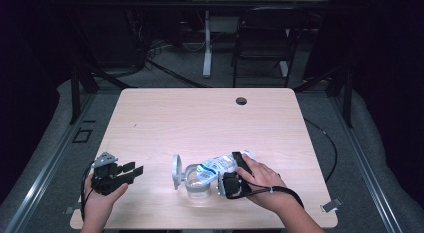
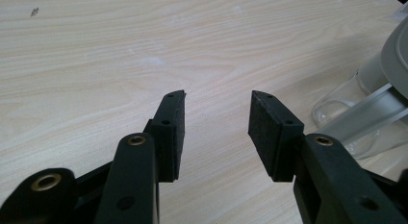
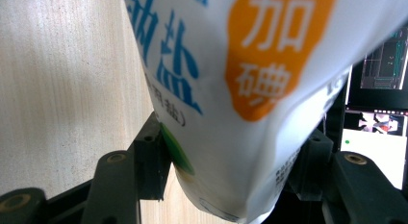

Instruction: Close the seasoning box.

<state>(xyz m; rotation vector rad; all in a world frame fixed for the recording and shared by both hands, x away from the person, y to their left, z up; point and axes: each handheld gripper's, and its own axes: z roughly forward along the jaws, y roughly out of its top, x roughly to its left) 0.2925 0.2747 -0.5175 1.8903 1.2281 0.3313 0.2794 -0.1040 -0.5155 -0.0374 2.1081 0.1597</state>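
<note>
A white bag with blue and orange print is held tilted over a clear glass jar whose hinged lid stands open to its left. My right gripper is shut on the bag; in the right gripper view both black pads press on the bag. At the table's front left my left gripper rests open, held in a hand. The left gripper view shows the gripper over bare wood with nothing between its jaws, and the jar at the right edge.
The light wooden table has a round cable hole near its far edge. A dark chair and a white desk leg stand beyond the table. A cable runs off the right side.
</note>
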